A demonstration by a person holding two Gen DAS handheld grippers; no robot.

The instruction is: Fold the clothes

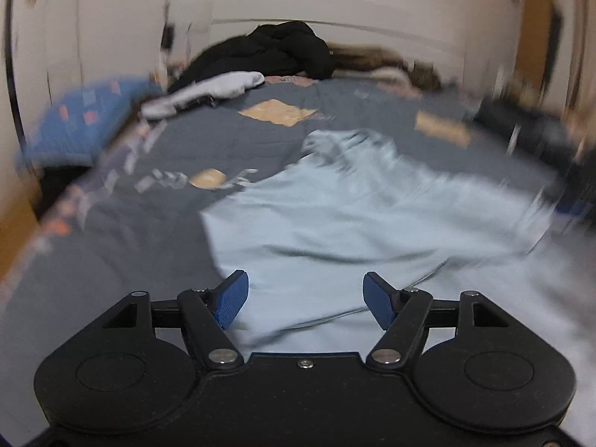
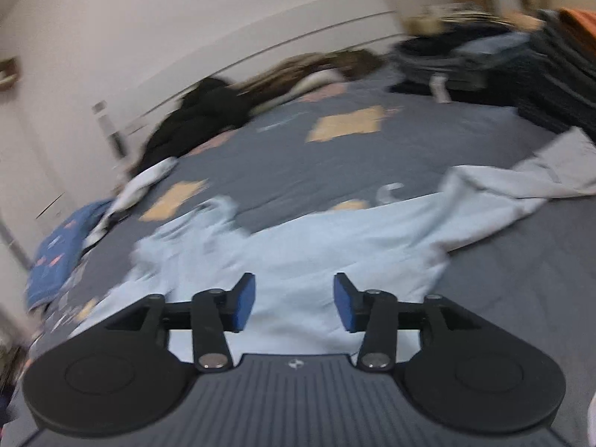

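Observation:
A pale blue garment (image 1: 354, 223) lies spread and rumpled on the grey bedspread (image 1: 156, 231). In the left wrist view my left gripper (image 1: 305, 300) hovers over its near edge, blue pads wide apart, nothing between them. In the right wrist view the same pale blue garment (image 2: 316, 246) stretches across the bed, one sleeve trailing right toward a grey-white cloth (image 2: 551, 175). My right gripper (image 2: 294, 305) is above the garment's near part, open, with only cloth seen below the gap. Both views are blurred.
A black heap of clothing (image 1: 275, 52) and a white garment (image 1: 208, 93) lie at the head of the bed. A blue patterned cover (image 1: 85, 119) hangs at the left edge. Dark piled items (image 2: 503, 63) stand at the far right. A white wall runs behind.

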